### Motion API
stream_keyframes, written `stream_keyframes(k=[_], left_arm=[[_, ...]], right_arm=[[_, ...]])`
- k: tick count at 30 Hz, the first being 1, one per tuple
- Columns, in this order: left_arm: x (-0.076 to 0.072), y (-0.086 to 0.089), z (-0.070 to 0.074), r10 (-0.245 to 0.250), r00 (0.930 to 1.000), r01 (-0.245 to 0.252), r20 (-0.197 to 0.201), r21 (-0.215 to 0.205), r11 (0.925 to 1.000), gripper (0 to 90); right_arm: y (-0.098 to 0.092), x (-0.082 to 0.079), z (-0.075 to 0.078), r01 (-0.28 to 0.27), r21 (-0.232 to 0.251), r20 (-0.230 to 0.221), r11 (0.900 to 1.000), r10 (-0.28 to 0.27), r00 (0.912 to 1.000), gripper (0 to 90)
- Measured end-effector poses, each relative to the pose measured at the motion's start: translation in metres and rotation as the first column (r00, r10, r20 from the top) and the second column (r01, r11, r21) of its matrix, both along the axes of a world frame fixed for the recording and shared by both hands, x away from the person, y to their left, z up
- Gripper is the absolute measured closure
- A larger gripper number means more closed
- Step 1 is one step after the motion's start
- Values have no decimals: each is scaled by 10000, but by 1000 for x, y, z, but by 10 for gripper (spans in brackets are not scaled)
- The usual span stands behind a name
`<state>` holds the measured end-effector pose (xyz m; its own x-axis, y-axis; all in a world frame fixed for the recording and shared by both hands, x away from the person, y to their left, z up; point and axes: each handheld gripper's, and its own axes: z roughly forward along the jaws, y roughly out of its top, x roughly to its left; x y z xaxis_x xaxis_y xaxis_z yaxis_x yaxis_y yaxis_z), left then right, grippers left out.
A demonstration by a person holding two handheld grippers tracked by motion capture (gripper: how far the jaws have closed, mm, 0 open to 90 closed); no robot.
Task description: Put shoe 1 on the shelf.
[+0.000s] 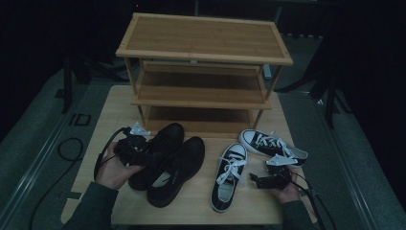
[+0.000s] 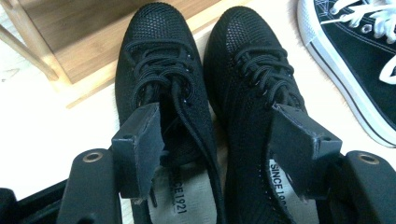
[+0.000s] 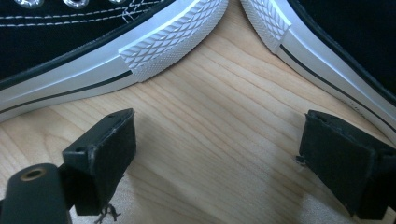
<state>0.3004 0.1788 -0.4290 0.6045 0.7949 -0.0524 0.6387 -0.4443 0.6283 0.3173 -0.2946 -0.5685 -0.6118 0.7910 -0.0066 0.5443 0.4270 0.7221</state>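
Two black mesh shoes [image 2: 205,93] are laid side by side at the near left of the tabletop [image 1: 191,201], heels towards the person and toes pointing far, at the lowest shelf of the wooden shoe rack [image 1: 203,52]. The left gripper [image 2: 219,140] is held over their collars with its fingers [image 2: 140,149] spread wide and pressing on nothing; one finger hangs over the opening of the left shoe, the other over the right shoe's. The long axis of the pair is thus lined up with the gripper's own reach, and the rack lies straight ahead beyond the toes. The right gripper [image 3: 219,158] is set low at the near right, its fingers likewise apart over bare wood, just short of the two black-and-white sneakers [image 1: 230,175].
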Motion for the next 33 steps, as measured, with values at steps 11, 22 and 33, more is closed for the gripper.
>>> stream_keyframes(k=[11,22,33], left_arm=[[-2,-1,-7,107,9997,-102,-217,259,9996,340],[-1,-5,-18,-97,9977,114,-667,247,9996,370],[-1,-7,-27,-373,9934,365,-1081,-93,9993,390]], right_arm=[[0,0,0,-5,-3,10,10000,5,10000,108],[0,0,0,-9,-6,12,10000,9,10000,108],[0,0,0,-16,-19,17,10000,16,10000,108]])
